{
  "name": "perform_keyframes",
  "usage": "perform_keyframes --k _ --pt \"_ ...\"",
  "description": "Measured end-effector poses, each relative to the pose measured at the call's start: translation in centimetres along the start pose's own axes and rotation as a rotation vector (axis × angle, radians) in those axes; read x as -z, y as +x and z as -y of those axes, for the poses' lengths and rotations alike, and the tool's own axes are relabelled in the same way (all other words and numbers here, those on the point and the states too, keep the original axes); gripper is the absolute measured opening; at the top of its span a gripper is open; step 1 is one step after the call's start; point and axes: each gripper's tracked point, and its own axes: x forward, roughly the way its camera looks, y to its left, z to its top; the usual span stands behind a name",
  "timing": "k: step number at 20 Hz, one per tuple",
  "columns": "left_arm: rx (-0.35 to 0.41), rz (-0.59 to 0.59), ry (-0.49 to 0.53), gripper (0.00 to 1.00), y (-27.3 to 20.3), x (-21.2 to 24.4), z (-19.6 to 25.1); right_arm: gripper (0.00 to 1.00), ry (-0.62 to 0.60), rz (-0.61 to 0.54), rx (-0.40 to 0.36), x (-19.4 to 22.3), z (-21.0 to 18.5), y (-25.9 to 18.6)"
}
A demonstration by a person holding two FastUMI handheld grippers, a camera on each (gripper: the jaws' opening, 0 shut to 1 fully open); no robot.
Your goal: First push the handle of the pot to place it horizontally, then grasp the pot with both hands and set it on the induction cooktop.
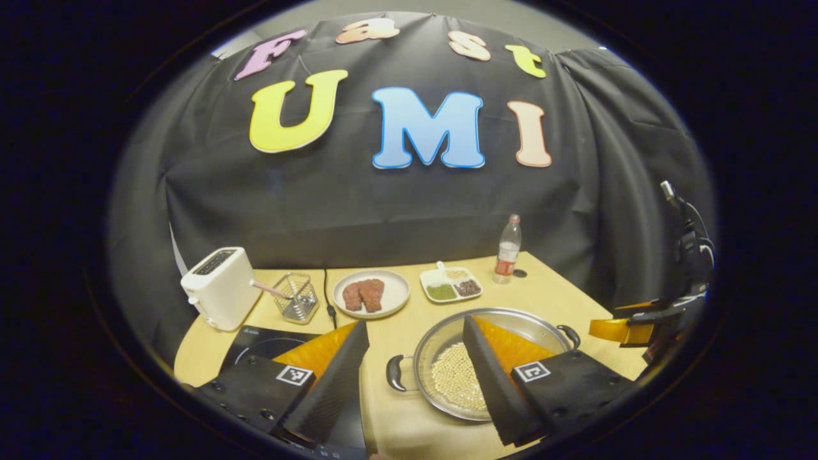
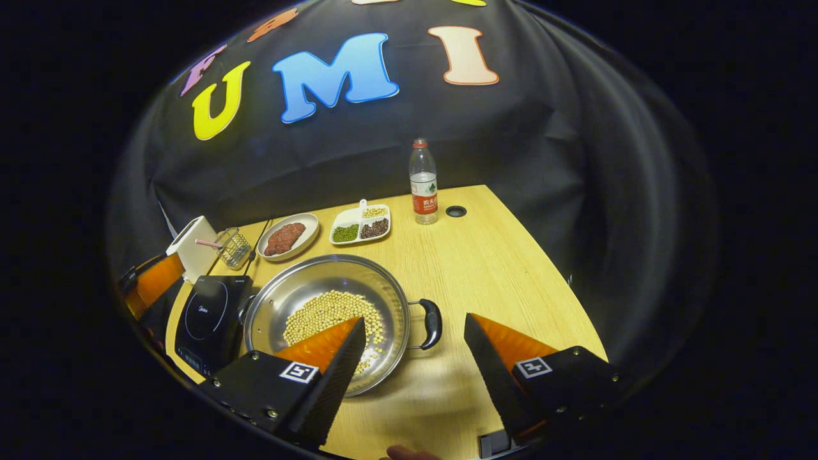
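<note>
A steel pot [image 1: 441, 342] with soybeans in it stands on the wooden table, its two black handles pointing left and right. My left gripper [image 1: 415, 322] is open, its fingers on either side of the pot's left handle [image 1: 396, 372] and above it. The right gripper [image 2: 415, 321] is open too, and the pot's right handle [image 2: 431, 324] lies between its fingers. The black induction cooktop [image 2: 208, 319] sits just left of the pot [image 2: 319, 281]; in the left gripper view my left finger partly covers the cooktop [image 1: 262, 342]. Neither gripper holds anything.
Along the back stand a white toaster [image 1: 220, 287], a wire basket [image 1: 297, 297], a plate of meat [image 1: 370, 294], a divided dish of beans [image 1: 450, 284] and a water bottle [image 1: 508, 249]. A black cable runs behind the cooktop. The table [image 2: 486, 268] ends at the right.
</note>
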Motion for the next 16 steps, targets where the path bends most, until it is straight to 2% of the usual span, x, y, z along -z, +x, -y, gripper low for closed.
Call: perform_keyframes --k 7,10,15,16 --pt "-0.016 -0.122 -0.009 0.98 6.7 8.2 -0.9 0.96 -0.032 0.006 0.040 1.9 0.8 4.2" --pt "-0.035 -0.160 -0.032 0.99 8.3 10.4 -1.6 0.96 -0.023 -0.008 0.039 2.9 0.8 5.9" --pt "-0.031 -0.194 -0.009 0.99 9.9 12.4 -2.0 0.97 -0.017 -0.025 0.042 3.6 0.6 8.4" --pt "-0.028 -0.202 -0.007 0.94 10.3 12.7 -2.0 0.96 -0.012 -0.027 0.042 3.6 0.6 9.0"
